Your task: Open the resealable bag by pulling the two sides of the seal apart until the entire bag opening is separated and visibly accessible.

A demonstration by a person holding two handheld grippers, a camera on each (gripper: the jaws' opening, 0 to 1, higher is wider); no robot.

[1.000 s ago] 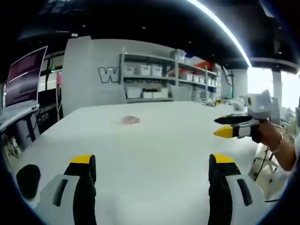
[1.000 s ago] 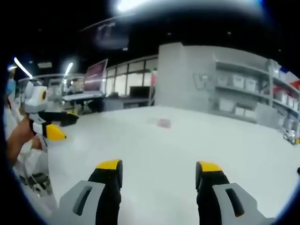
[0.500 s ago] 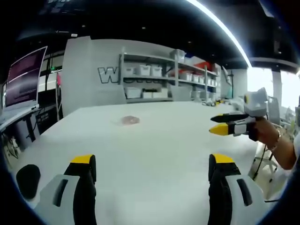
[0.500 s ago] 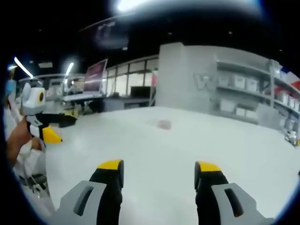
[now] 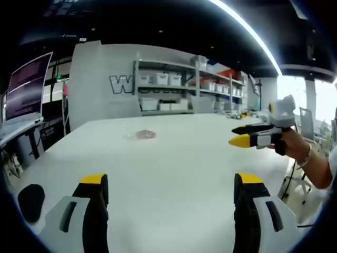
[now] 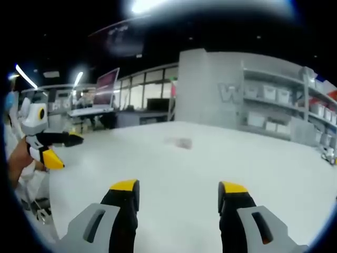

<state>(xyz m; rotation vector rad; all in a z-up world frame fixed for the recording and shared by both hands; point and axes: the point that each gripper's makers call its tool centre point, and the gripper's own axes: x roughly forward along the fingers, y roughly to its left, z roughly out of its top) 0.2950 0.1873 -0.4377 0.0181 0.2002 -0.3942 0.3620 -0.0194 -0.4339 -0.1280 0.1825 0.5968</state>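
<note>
i am hovering over the big white table (image 5: 174, 174), which is taking up the lower half of both views. my left gripper (image 5: 171, 187) and right gripper (image 6: 178, 190) are both standing wide apart, gripping nothing. the resealable bag (image 5: 143, 135) is lying small and faint just above centre frame, well apart from both. i am risking sliding the flimsy thing away or pinching both seal sides together.

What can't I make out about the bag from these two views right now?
- Bag in the left gripper view: far off on the table, too small to tell seal state or contents.
- Bag in the right gripper view: a blurred smudge, outline unclear.
- Which edge carries the seal: unreadable in either view.
</note>
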